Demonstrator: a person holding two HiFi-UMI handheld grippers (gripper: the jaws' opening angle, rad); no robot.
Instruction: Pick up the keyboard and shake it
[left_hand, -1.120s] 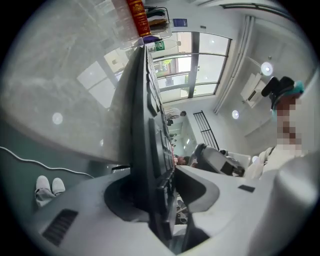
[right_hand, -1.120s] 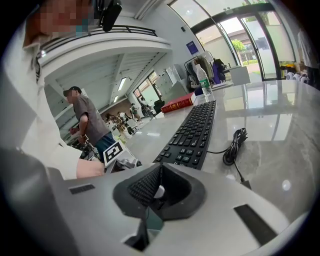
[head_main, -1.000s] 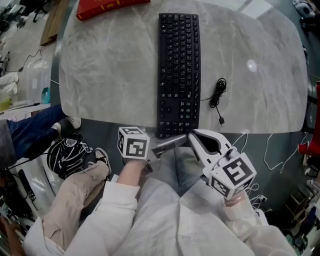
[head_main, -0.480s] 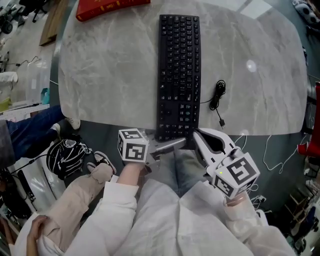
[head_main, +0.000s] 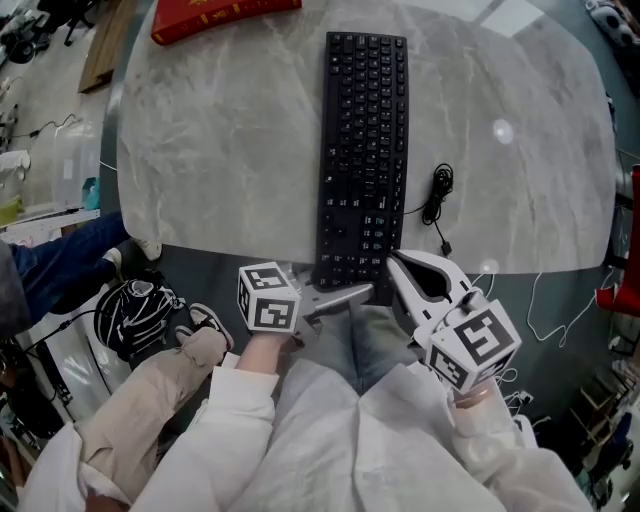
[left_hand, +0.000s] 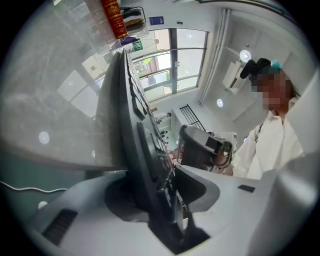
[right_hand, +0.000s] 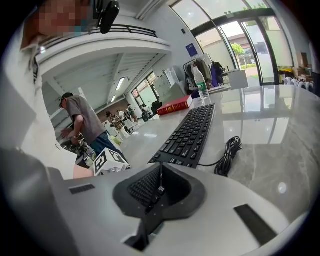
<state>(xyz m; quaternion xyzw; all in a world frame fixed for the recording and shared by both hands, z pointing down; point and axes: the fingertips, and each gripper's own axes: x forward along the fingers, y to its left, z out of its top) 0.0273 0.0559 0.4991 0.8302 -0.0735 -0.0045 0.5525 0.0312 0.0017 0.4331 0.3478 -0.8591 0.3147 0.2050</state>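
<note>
red book (head_main: 220, 14) cropped, keyboard (head_main: 365, 150) legends illegible

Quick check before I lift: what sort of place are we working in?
Probably a large open-plan workspace or lab: tall glass doors, another person at work in the background, and a keyboard on a long marble-look table.

White sleeves (head_main: 240, 425) — pale grey tongs (head_main: 393, 262), black-and-white marker cubes (head_main: 268, 297)

The keyboard (head_main: 365, 150) lies lengthwise on the table (head_main: 220, 150), its near end past the near edge, between the left gripper's (head_main: 345, 293) jaws. A cable (head_main: 436, 195) lies to its right, a book (head_main: 215, 14) far left.
</note>
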